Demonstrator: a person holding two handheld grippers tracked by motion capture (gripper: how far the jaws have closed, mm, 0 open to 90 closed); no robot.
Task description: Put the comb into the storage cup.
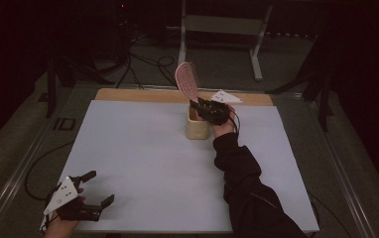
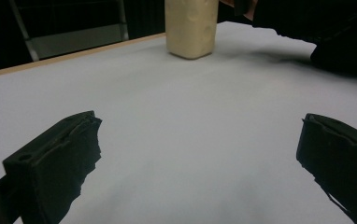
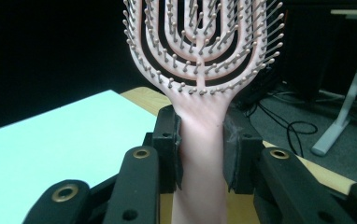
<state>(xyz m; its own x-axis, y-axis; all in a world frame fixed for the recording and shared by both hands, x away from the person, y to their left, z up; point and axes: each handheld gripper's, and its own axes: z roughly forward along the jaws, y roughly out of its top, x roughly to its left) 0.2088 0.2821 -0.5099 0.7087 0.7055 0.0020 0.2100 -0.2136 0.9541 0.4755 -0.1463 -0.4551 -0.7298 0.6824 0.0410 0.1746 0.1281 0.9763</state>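
Hairbrush (image 3: 200, 70), pink with a vented, looped head of ball-tipped bristles, stands upright between the jaws of the right gripper (image 3: 200, 154), which are closed on its neck just below the head, with the handle running down past them. In the high view the same brush (image 1: 186, 81) rises above a cream container (image 1: 197, 127) that sits directly under the jaws of that gripper (image 1: 208, 110), near the far side of the worktop (image 1: 143, 148); whether the handle tip is inside the container cannot be told. I judge the brush light and stiff, smooth plastic that could twist in a narrow pinch, so the flat neck where it is held looks the soundest place; the bristles would bend and give no purchase. The container looks light and tall enough to tip if knocked. The left gripper (image 2: 195, 154) rests low at the near edge, jaws spread wide with nothing between them, the container (image 2: 190, 28) well ahead of them. Bare worktop lies open between the two grippers, while the far edge is close behind the right jaws.
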